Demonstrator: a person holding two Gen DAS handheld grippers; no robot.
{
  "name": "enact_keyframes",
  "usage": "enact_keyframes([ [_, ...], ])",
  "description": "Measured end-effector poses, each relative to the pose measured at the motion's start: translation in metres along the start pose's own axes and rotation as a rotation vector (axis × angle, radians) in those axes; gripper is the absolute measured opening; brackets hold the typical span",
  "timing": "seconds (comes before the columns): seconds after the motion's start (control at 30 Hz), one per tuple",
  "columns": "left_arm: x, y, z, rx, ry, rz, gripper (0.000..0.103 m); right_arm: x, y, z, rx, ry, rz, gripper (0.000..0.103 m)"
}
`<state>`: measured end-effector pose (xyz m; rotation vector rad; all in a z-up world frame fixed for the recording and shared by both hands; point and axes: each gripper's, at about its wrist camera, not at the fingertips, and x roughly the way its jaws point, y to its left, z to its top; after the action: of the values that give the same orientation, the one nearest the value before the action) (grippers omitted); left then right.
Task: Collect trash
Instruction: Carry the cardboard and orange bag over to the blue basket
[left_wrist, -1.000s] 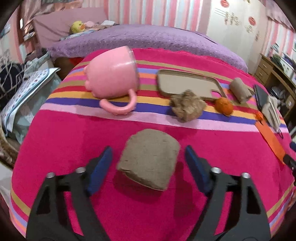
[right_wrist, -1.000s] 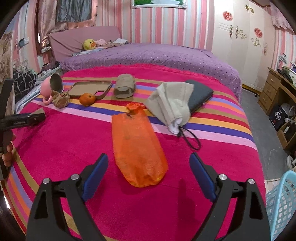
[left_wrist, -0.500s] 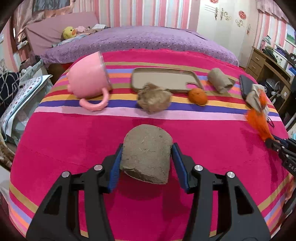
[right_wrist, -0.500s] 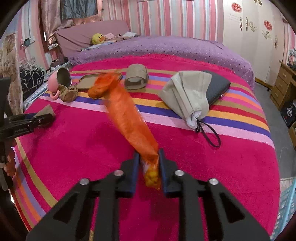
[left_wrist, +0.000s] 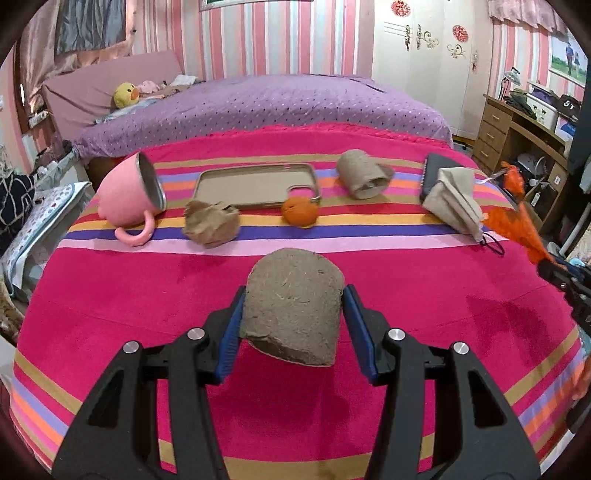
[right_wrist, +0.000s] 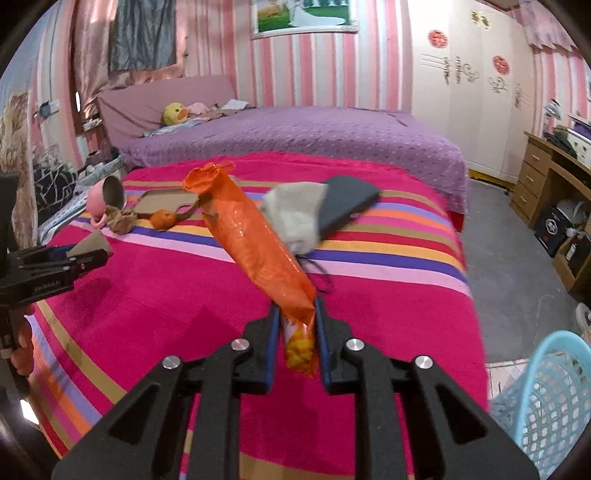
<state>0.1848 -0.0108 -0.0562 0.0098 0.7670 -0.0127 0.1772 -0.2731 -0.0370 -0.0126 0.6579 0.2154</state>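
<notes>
Both tools point down at a slant over a bed with a fuzzy pink blanket (left_wrist: 406, 266) with coloured stripes. One is the left tool (left_wrist: 293, 314): its blue pads press the two sides of a rough brown paper roll (left_wrist: 293, 302), lifted a little above the blanket. Next is the right tool (right_wrist: 297, 325), shut tight on the bottom end of a long, shiny orange wrapper (right_wrist: 255, 243) with yellow at the pinched end; the wrapper sticks up and away to the left, off the blanket. In the right view, the left tool shows at the left edge with small writing on it, too small to read, and a fingertip below it. Farther away on the blanket lie a pink cup (left_wrist: 127, 192) on its side, a crumpled brown paper ball (left_wrist: 210, 221), a small orange fruit (left_wrist: 300, 211), a flat tan phone case (left_wrist: 251, 184), a second paper roll (left_wrist: 362, 175), a grey cloth pouch (left_wrist: 452, 201) and a dark flat case (right_wrist: 347, 206). A light blue mesh basket (right_wrist: 546, 402) stands on the floor at the near right.
</notes>
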Motion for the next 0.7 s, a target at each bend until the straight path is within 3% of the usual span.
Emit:
enact_keyframes([
  [0.23,-0.007,-0.059,-0.005,0.039,-0.029,-0.012,0.05,-0.029,-0.047,-0.005,0.045,-0.035,-0.058,0.018],
  [0.7,-0.018,-0.169,-0.01,0.058,-0.029,-0.123,0.05,-0.084,-0.157,-0.036,0.159,-0.054,-0.206,0.018],
])
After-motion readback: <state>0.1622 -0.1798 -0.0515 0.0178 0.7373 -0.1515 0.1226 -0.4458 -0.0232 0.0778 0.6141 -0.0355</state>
